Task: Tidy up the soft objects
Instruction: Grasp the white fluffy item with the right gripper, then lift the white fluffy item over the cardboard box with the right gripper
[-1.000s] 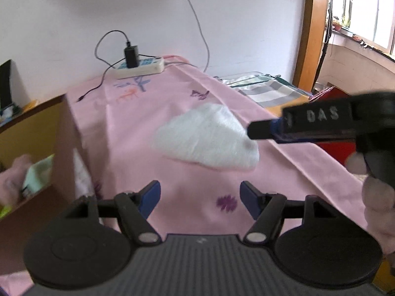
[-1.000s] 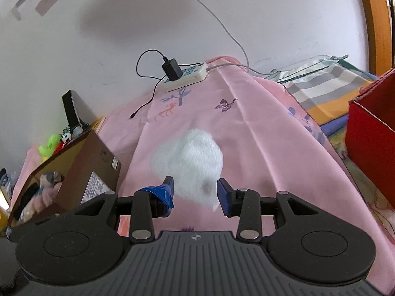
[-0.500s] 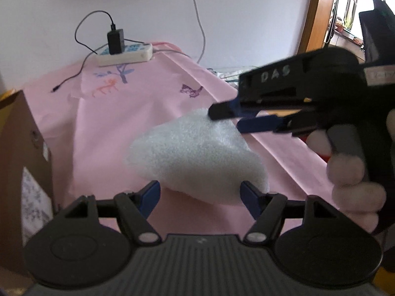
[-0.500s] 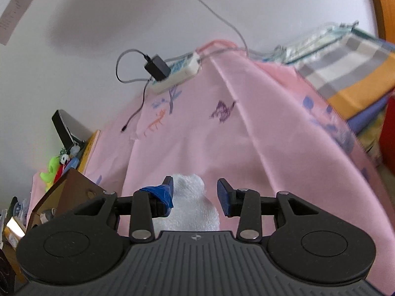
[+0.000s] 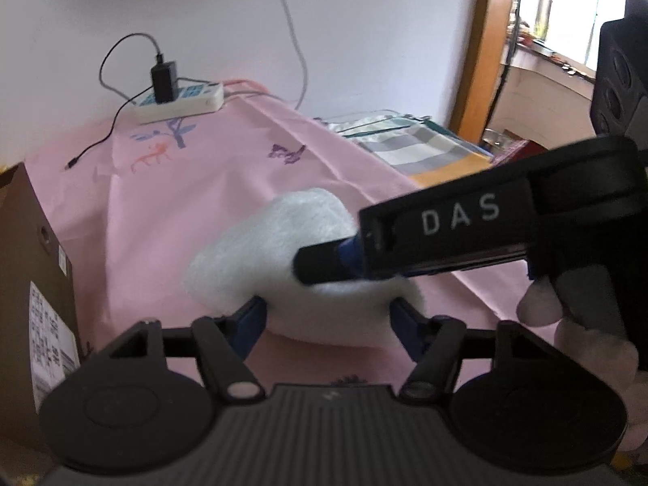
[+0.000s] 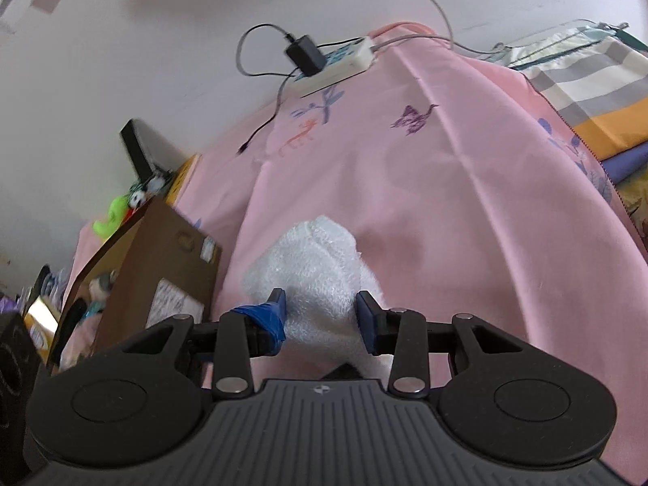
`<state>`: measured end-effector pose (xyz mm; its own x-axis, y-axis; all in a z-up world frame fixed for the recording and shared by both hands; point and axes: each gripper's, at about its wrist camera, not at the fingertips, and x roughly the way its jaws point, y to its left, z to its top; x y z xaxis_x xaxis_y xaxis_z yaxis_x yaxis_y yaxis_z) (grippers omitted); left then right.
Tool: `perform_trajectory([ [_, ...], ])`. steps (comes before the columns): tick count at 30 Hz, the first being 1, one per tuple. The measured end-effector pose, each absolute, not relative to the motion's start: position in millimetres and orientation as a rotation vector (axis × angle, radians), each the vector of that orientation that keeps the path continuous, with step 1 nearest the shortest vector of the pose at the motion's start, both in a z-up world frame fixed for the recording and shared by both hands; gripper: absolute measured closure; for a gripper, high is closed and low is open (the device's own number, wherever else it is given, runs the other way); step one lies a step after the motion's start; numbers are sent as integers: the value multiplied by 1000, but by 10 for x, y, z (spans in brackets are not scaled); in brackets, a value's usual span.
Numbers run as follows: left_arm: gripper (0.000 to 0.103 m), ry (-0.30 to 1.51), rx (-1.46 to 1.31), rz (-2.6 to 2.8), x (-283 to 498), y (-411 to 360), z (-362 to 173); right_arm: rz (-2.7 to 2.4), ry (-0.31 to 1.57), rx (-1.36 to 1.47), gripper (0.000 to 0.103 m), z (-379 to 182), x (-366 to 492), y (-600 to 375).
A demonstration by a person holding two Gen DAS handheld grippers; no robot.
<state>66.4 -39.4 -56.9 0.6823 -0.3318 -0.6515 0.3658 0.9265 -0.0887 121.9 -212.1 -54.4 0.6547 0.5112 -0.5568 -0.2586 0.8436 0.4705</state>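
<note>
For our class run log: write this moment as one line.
left gripper: open around white towel | right gripper: open around towel | towel on pink cloth

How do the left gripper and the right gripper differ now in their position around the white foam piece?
The left gripper is spread wide, its blue pads flanking the white foam piece at its near edge; the right gripper stands narrower, with foam filling its gap. The left gripper comes from the near side; the right gripper reaches in from the right, over the foam. Whether the right one already squeezes is unclear. Both have blue pads and black bodies.
</note>
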Motion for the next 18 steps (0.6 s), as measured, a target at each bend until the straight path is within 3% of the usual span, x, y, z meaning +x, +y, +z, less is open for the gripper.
perform_trajectory([
  [6, 51, 680, 110, -446, 330, -420, -493, 479, 731, 387, 82, -539, 898, -2037],
  [18, 52, 586, 144, -458, -332, -226, -234, 547, 673, 491, 83, -402, 295, -1877],
])
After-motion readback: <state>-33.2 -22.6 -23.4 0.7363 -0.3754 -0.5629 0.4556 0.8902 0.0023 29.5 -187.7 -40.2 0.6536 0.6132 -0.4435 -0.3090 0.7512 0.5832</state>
